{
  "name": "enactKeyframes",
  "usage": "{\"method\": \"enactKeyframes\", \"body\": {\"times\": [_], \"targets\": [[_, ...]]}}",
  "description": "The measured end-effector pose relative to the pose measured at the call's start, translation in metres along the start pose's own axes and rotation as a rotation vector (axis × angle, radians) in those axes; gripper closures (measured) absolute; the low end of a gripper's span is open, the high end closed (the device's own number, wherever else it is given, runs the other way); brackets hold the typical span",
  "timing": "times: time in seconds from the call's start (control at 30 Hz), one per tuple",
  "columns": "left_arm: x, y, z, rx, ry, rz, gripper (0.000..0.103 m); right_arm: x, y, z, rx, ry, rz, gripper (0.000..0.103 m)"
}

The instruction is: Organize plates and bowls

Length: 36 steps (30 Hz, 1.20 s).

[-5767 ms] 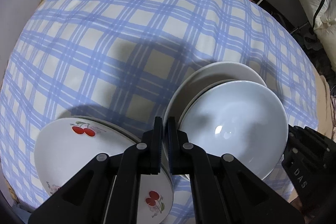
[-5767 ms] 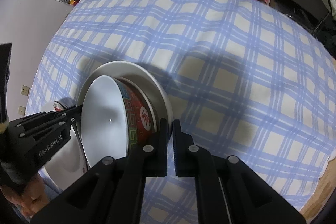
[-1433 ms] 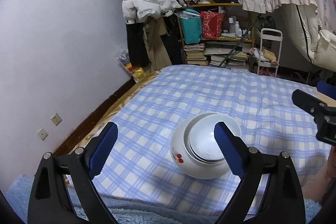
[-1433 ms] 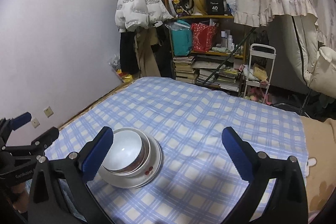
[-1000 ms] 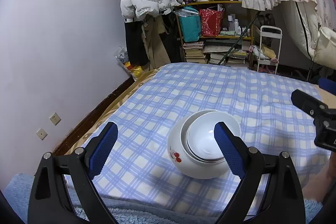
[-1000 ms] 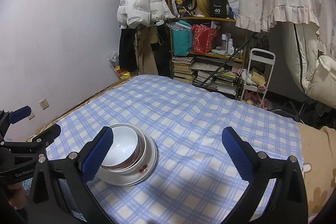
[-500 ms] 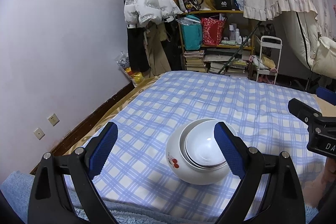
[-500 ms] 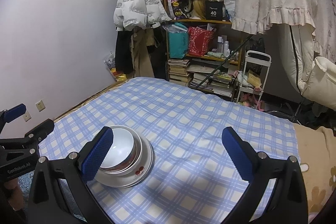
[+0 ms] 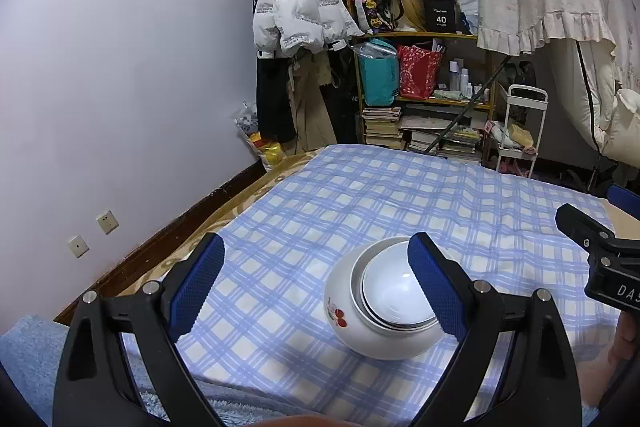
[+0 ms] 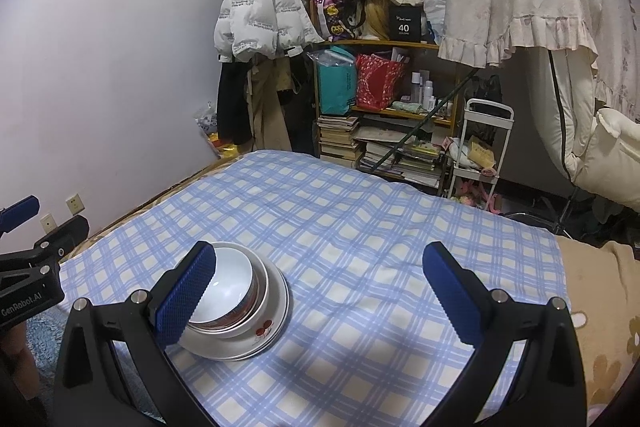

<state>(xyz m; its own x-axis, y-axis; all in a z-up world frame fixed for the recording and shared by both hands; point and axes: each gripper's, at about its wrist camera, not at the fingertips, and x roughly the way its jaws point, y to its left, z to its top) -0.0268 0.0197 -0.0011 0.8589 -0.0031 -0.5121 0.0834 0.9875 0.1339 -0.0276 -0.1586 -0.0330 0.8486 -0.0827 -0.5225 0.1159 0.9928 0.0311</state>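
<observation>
- Left tool [image 9: 312, 283] and right tool [image 10: 320, 291]: jaws spread apart, holding nothing.
- Bowls [image 10: 230, 287] nested on plates [image 10: 276, 311], one stack on the tabletop [image 10: 360, 227]; task apparently complete.

Both handheld grippers are held level and spread wide, holding nothing. The left gripper [image 9: 316, 285] fills the lower frame of its own camera, blue-padded fingers [image 9: 196, 281] parted; the right gripper [image 9: 600, 259] shows at its 3 o'clock, with part of a hand [image 9: 624, 337] beneath. The right gripper [image 10: 332, 291] is likewise agape, the left gripper [image 10: 28, 263] at its 9 o'clock.
</observation>
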Motion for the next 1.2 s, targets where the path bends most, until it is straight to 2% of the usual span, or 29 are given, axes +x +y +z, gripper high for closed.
{"method": "enactKeyframes", "body": {"times": [1.2], "targets": [[-0.0002,0.0025,0.0002,0.004,-0.001,-0.015,0.011,-0.0010,-0.0023,0.0002,0.001,-0.007,-0.006,0.000]]}}
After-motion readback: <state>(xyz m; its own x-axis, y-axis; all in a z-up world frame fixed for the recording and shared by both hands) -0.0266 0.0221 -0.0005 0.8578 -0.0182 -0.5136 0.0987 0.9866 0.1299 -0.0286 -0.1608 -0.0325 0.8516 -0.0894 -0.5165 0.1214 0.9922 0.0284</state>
